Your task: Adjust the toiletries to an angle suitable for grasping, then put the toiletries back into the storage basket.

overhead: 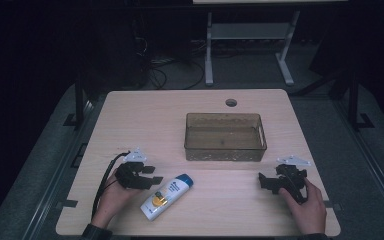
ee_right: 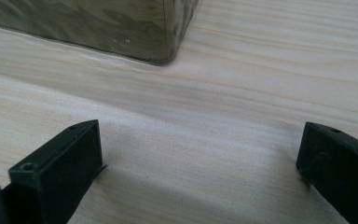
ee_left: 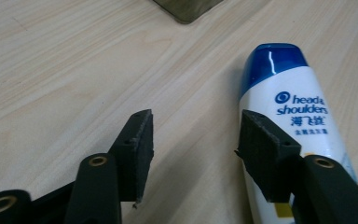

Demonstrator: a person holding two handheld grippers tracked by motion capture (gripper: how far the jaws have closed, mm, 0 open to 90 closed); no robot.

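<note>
The left gripper rests low on the table with its jaws apart and nothing between them; the shampoo bottle lies flat just beside its right jaw, blue cap pointing away from the person. I judge the gripper is lined up to take the bottle (it has not closed on it yet). The right gripper has its jaws wide apart too, over bare wood, probably waiting. Beyond both stands a brownish see-through tray, and it looks empty, perhaps meant to receive the bottle.
</note>
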